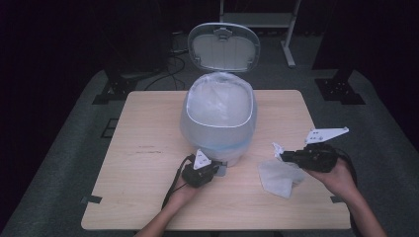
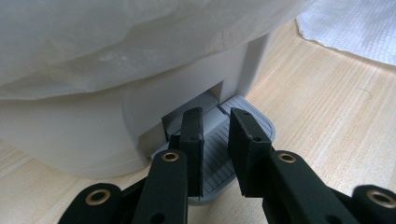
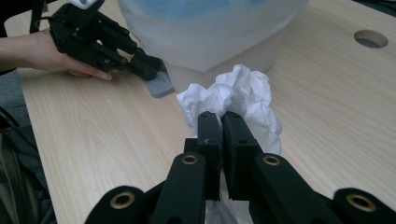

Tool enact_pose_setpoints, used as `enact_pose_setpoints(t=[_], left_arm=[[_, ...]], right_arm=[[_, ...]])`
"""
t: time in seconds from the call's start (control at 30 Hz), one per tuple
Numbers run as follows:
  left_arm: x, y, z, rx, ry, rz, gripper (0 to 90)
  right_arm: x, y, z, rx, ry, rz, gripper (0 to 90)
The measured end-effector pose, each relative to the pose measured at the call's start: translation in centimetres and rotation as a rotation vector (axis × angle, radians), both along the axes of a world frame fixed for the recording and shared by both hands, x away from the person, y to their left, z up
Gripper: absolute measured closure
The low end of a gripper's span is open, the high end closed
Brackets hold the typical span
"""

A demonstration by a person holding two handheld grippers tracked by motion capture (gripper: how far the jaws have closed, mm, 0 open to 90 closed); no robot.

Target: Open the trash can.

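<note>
A white pedal bin (image 1: 217, 129) with a clear liner stands mid-table, its lid (image 1: 223, 47) raised. My left gripper (image 1: 217, 169) rests its tips on the bin's grey pedal (image 2: 264, 123), jaws a little apart with nothing between them (image 2: 215, 116). The right gripper view shows that gripper (image 3: 156, 70) on the pedal (image 3: 162, 87) too. My right gripper (image 1: 285, 156) hovers right of the bin, shut on a crumpled white paper towel (image 3: 243, 88), which pokes out past the tips (image 1: 276, 147). Its jaws (image 3: 219, 119) pinch the towel's near edge.
A flat white sheet (image 1: 279, 178) lies on the wooden table (image 1: 148, 148) under the right gripper and shows at the top right of the left gripper view (image 2: 355, 23). A round hole (image 3: 370, 38) pierces the tabletop. Dark stands and cables sit on the floor beyond.
</note>
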State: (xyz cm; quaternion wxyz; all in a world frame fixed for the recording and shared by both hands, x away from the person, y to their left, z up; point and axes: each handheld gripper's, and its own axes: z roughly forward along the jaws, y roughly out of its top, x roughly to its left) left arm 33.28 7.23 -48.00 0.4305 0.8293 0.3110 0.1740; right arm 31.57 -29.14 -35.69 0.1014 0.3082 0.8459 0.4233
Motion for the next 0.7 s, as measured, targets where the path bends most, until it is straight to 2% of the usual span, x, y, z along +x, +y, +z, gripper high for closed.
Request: enact_pose_setpoints(t=[0.27,0.7], left_arm=[[0.0,0.0,0.0,-0.002,-0.001,0.001,75.5],[0.0,0.0,0.0,-0.008,-0.001,0.002,75.5]], right_arm=[[-0.3,0.9,1.4,0.004,-0.019,0.032,85.7],[-0.3,0.9,3.7,0.034,-0.040,0.038,85.7]])
